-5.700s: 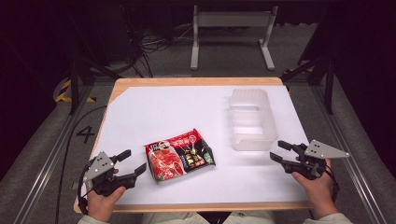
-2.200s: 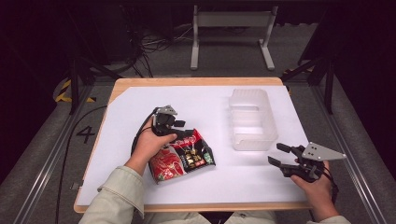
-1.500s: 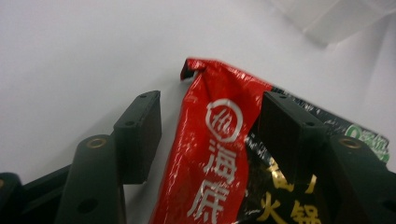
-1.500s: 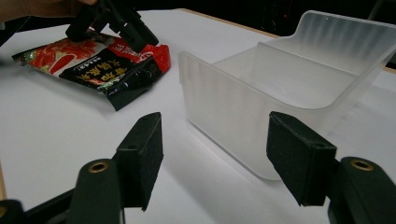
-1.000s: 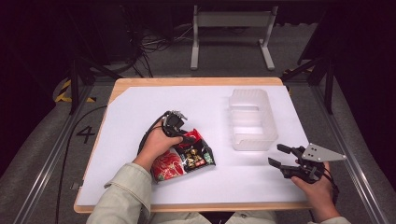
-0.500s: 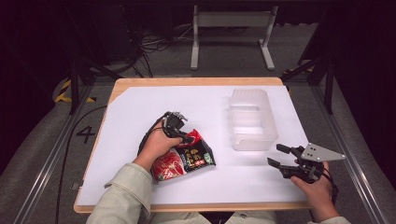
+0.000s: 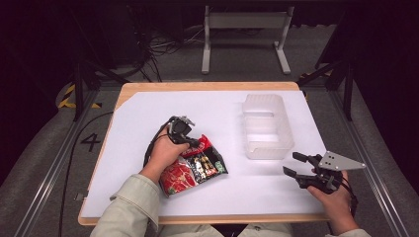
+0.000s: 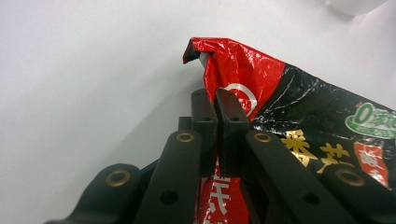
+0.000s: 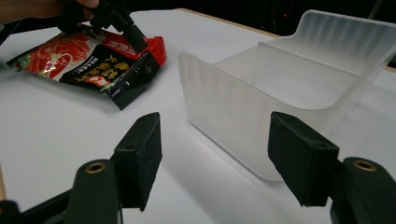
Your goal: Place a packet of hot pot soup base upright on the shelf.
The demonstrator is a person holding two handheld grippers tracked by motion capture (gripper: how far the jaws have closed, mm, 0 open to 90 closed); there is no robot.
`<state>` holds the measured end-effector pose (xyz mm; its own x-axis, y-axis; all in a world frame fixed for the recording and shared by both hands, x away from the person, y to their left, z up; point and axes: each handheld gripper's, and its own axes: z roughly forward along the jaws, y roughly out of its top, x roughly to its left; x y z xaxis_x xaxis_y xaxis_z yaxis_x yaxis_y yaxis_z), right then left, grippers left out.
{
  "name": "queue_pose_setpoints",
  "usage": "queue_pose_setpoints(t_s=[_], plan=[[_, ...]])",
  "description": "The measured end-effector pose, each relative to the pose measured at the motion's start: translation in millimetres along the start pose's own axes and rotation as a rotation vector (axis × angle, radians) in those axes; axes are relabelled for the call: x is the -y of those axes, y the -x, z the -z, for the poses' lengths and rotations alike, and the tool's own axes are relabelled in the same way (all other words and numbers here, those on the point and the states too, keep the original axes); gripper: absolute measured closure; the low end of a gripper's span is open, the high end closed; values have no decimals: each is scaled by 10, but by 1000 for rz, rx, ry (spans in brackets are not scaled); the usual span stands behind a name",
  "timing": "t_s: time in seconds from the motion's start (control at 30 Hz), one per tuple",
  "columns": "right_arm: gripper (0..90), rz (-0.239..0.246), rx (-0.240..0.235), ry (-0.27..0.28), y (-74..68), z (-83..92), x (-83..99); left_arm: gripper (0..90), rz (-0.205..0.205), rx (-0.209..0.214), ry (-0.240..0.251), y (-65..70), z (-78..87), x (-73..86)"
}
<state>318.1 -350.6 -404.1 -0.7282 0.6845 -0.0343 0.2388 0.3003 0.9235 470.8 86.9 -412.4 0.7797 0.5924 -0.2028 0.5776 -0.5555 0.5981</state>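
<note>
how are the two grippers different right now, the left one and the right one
The left gripper is shut on the snack packet, pinching its edge near a corner; the right gripper stands open on nothing. The left gripper has just been closing and sits over the packet mid-table; the right gripper waits at the near edge, facing the clear plastic bin. Both have black jaws and are hand-held.

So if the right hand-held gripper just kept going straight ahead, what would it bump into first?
Most likely the clear bin. The right hand-held gripper has its open jaws facing the bin's near wall, with only bare white table between. The snack bag lies off to the side, so it would probably be missed.
</note>
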Motion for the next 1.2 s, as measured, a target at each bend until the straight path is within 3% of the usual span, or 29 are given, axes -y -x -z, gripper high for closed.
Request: queue_pose_setpoints(t_s=[0.4, 0.63, 1.1, 1.2], plan=[[349, -3, 1, -2, 5, -7, 4, 887, -23, -20, 78, 95, 350, -5], [345, -3, 2, -5, 4, -20, 3, 889, -41, -33, 101, 160, 456, -1], [345, 4, -14, -10, -22, -59, -7, 891, -112, -13, 247, 457, 886, 47], [346, 4, -13, -10, -20, -57, -8, 892, -120, -13, 300, 516, 958, 64]])
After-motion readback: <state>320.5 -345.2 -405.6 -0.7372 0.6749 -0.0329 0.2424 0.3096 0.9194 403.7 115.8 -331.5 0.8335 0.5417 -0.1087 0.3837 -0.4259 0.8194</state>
